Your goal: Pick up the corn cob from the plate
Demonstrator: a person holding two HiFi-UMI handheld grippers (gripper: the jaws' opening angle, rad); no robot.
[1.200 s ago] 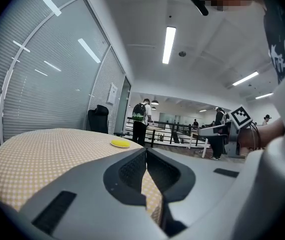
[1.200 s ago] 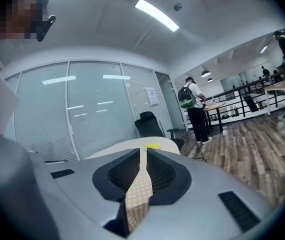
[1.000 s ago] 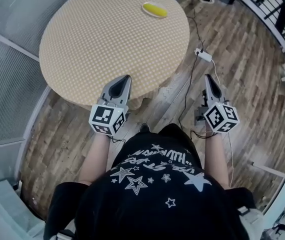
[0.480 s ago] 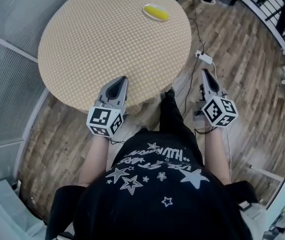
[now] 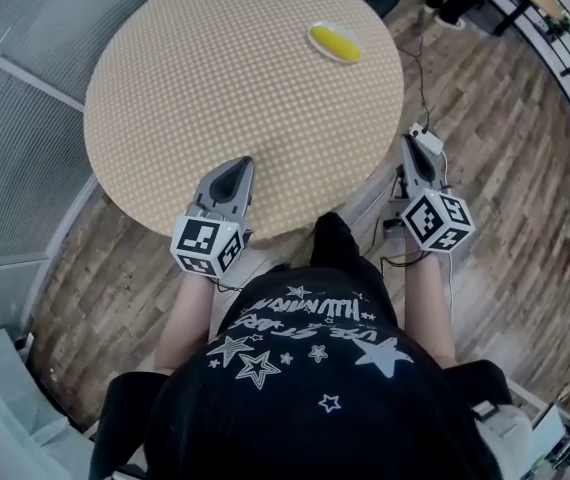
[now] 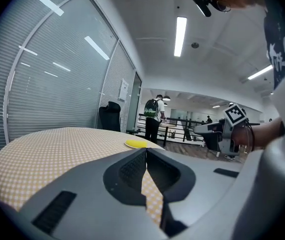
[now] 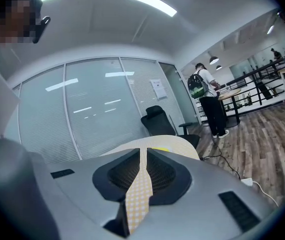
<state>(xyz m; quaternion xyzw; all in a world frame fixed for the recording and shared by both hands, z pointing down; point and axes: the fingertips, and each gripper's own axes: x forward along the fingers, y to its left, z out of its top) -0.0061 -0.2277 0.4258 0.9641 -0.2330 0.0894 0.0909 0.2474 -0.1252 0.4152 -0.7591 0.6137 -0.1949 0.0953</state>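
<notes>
A yellow corn cob (image 5: 337, 40) lies on a small pale plate (image 5: 320, 34) at the far right of the round table (image 5: 215, 68) with its yellow checked cloth. My left gripper (image 5: 238, 164) hovers over the table's near edge, far short of the plate, its jaws shut and empty. My right gripper (image 5: 407, 143) is off the table's right rim, above the floor, also shut with nothing in it. In the left gripper view the plate (image 6: 136, 143) shows small beyond the closed tips (image 6: 145, 151). The right gripper view has the table edge behind its closed tips (image 7: 143, 150).
A white power strip (image 5: 428, 140) and a black cable lie on the wood floor by the right gripper. A black office chair (image 7: 158, 119) stands behind the table. A person with a backpack (image 7: 206, 96) stands further off by railings. Glass walls with blinds run along the left.
Both grippers have moved forward toward the table, the right one further, now level with the table's right rim. The table and plate sit closer in the head view.
</notes>
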